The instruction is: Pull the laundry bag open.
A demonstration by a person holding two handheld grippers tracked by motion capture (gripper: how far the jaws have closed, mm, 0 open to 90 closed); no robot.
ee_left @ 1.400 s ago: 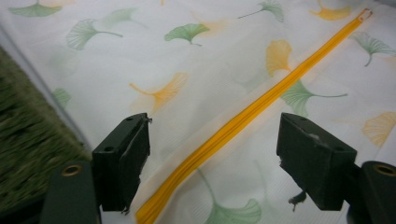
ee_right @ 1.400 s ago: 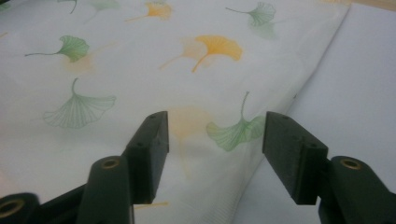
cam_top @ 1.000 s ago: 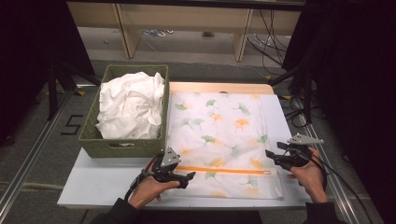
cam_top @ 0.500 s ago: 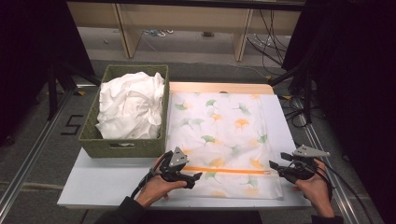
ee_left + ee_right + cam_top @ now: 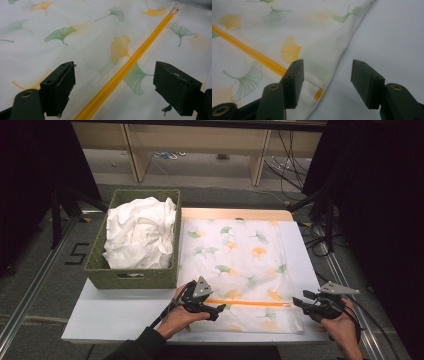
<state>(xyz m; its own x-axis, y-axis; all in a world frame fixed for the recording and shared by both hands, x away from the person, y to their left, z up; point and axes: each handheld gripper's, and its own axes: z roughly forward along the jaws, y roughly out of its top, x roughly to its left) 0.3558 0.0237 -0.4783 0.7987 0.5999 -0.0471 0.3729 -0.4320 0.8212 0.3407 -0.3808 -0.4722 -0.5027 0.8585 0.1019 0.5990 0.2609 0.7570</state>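
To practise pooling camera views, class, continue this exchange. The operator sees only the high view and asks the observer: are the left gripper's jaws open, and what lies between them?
Observer: Open. In the left gripper view the left gripper has its jaws wide apart, and the orange zipper runs between them, with neither jaw touching it.
Operator: Where is the zipper's pull?
Observer: The small pull sits at the zipper's far end, away from those jaws.
Operator: And the right gripper?
Observer: The right gripper is open too, straddling the edge of the leaf-print bag: one jaw over the cloth, the other over the bare white table.
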